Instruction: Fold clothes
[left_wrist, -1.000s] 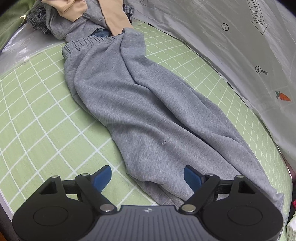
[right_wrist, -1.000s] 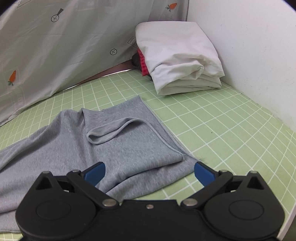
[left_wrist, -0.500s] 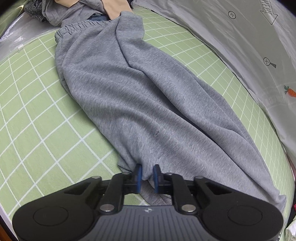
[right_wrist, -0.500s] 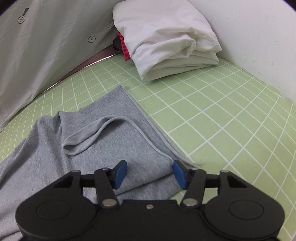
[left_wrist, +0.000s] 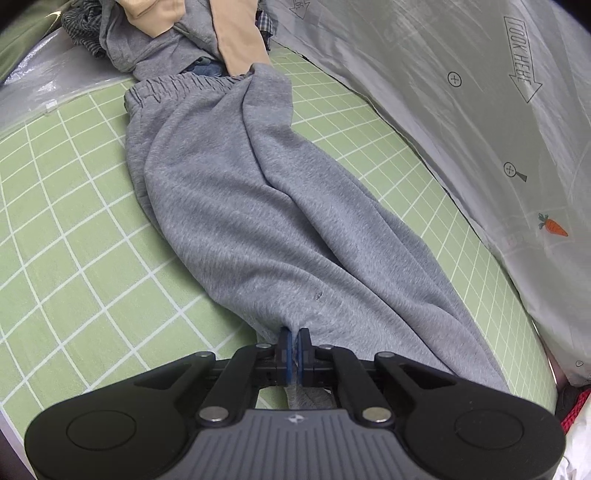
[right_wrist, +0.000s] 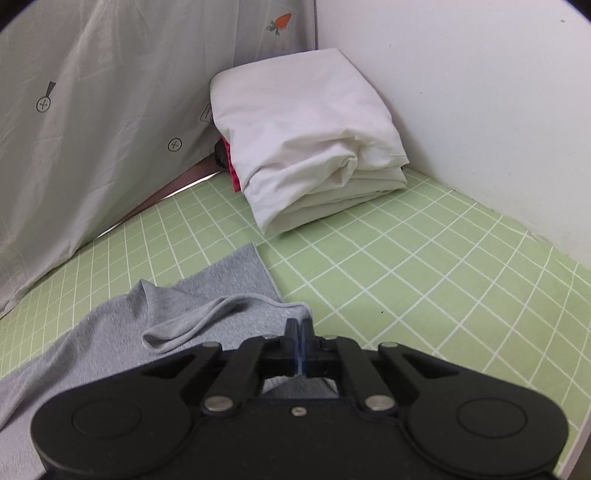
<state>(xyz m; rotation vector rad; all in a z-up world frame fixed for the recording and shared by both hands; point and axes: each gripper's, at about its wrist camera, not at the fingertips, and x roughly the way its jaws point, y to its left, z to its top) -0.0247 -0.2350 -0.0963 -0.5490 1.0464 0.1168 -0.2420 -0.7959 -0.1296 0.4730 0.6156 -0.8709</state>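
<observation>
Grey pants (left_wrist: 258, 206) lie stretched on the green grid sheet (left_wrist: 74, 258), waistband at 12 o'clock touching a clothes pile (left_wrist: 177, 40). The left gripper (left_wrist: 294, 341) has just closed and pinches the pants' near edge. The right gripper (right_wrist: 300, 332) has also just closed, clamping the hem fold (right_wrist: 221, 310). A folded white bundle (right_wrist: 306, 136) sits at 12 o'clock in the corner, against the wall (right_wrist: 480, 110). A printed grey cover (left_wrist: 461, 110) hangs at 2 o'clock.

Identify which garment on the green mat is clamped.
The grey sweatpants, pinched by both hand-held grippers; the folded white cloth lies untouched.
</observation>
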